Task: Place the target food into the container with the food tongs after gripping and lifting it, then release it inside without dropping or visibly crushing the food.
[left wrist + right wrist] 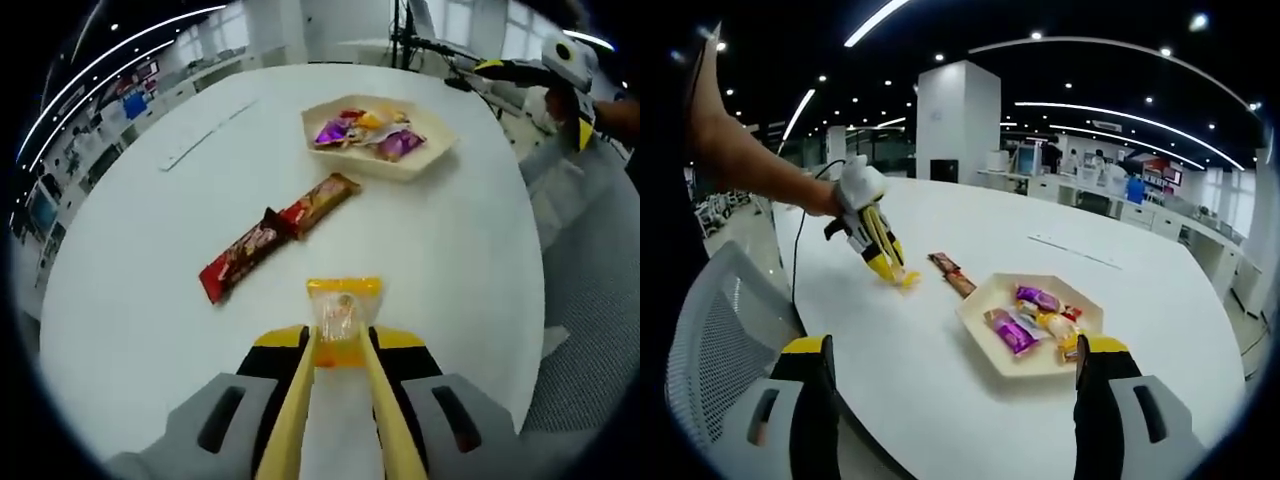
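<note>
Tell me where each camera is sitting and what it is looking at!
Left gripper view: rides the left gripper, looking down its yellow tongs at a yellow snack packet on the white table; its grey jaw bases show.
Right gripper view: rides the right gripper, wide open at the table edge, facing the tray; a forearm shows.
Shared: table, tray of wrapped sweets, brown snack bars, each other's gripper.

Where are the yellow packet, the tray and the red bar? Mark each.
yellow packet [343, 315], left gripper view, clear middle between the tongs.
tray [432, 158], left gripper view, near right rim.
red bar [238, 258], left gripper view, wrapper middle.
</note>
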